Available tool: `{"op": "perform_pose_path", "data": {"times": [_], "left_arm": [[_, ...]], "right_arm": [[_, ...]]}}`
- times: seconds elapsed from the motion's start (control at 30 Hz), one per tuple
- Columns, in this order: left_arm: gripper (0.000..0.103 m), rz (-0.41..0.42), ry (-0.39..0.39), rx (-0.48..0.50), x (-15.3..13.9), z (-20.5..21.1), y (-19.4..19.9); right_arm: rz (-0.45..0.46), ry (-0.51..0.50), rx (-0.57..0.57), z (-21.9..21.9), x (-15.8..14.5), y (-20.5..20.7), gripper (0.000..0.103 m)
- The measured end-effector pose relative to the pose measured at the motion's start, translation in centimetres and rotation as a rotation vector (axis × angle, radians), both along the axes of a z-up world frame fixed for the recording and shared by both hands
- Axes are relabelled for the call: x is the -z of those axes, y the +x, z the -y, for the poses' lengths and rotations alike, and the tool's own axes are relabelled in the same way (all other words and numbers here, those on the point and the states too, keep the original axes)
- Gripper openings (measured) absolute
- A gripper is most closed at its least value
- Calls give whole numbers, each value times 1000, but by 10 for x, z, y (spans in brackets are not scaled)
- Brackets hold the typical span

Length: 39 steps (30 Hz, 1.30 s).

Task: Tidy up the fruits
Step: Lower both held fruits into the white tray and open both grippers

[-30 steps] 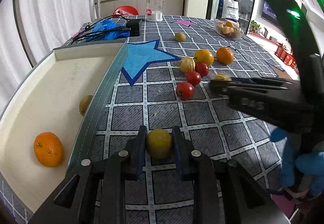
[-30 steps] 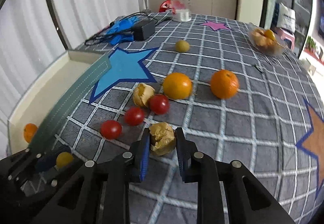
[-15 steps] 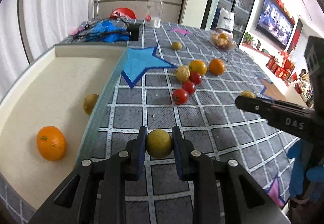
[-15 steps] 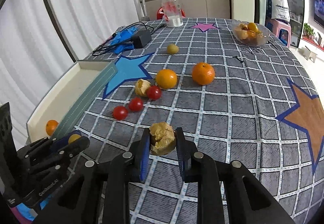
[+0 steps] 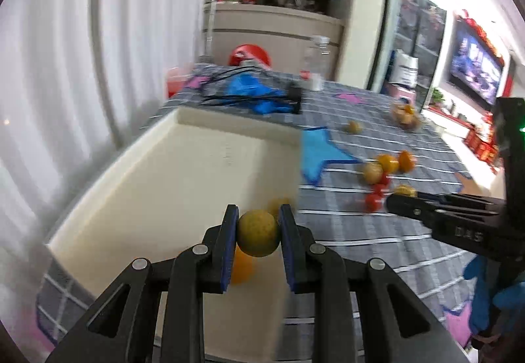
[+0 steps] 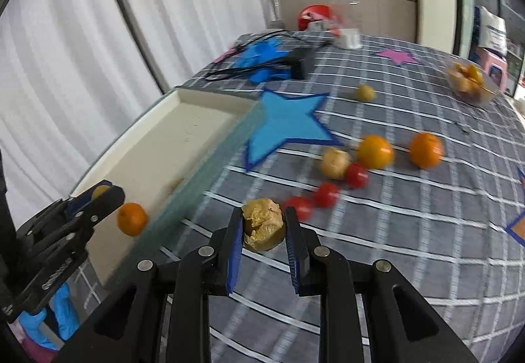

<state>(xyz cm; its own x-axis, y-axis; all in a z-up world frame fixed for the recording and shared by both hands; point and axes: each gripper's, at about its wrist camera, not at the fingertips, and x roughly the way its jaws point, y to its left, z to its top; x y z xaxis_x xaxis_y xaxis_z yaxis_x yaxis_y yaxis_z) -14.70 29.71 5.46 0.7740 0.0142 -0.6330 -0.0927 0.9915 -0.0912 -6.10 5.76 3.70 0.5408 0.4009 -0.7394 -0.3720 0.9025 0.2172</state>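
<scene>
Over cream tray (image 5: 137, 166), left gripper (image 5: 258, 233) clamping yellow-green fruit (image 5: 258, 232), right gripper (image 6: 263, 228) clamping husked fruit (image 6: 263, 224), "DAS" lettering (image 5: 468, 235)

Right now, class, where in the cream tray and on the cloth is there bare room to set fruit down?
The cream tray is bare from its far wall down to the orange near the front. The checked cloth lies bare right of the cherry tomatoes. It is crowded around the tomatoes, husked fruit and two loose oranges.

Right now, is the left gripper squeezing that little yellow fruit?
Touching. The left wrist view shows the left gripper with both blue pads pressed against the sides of the yellow-green fruit, held above the tray.
</scene>
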Motion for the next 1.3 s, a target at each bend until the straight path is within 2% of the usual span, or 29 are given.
{"op": "perform_pose_path", "data": {"times": [0.23, 0.53, 0.57, 0.67, 0.7, 0.83, 0.9, 0.97, 1.0, 1.03, 1.2, 1.3], "left_arm": [[27, -30, 9, -94, 16, -42, 1], [27, -78, 7, -144, 34, -63, 8], [27, -84, 9, -151, 36, -64, 8], [30, -97, 9, -149, 39, -64, 10], [34, -100, 9, -147, 40, -64, 11], [52, -97, 37, -154, 41, -60, 11], [73, -93, 41, -157, 40, -60, 10], [82, -74, 39, -160, 36, -58, 7], [82, -67, 41, -159, 34, -57, 5], [82, -65, 45, -155, 33, -55, 5], [82, -43, 42, -103, 19, -40, -2], [82, -21, 54, -31, 10, -15, -6]], "right_arm": [[-1, -10, -96, -58, -2, 9, 25], [2, -65, -188, -118, 4, 15, 26], [-6, -69, -191, -118, 6, 14, 28], [-11, -71, -188, -120, 9, 14, 73], [6, -60, -190, -119, 6, 12, 82], [75, -120, -181, -122, -5, 3, 82], [88, -137, -176, -118, -9, 0, 82], [88, -144, -160, -111, -10, -1, 83], [82, -145, -146, -105, -10, -2, 99], [76, -143, -132, -99, -10, -1, 103], [60, -107, -33, -43, -5, -2, 103], [34, -126, 41, -5, 3, -2, 103]]}}
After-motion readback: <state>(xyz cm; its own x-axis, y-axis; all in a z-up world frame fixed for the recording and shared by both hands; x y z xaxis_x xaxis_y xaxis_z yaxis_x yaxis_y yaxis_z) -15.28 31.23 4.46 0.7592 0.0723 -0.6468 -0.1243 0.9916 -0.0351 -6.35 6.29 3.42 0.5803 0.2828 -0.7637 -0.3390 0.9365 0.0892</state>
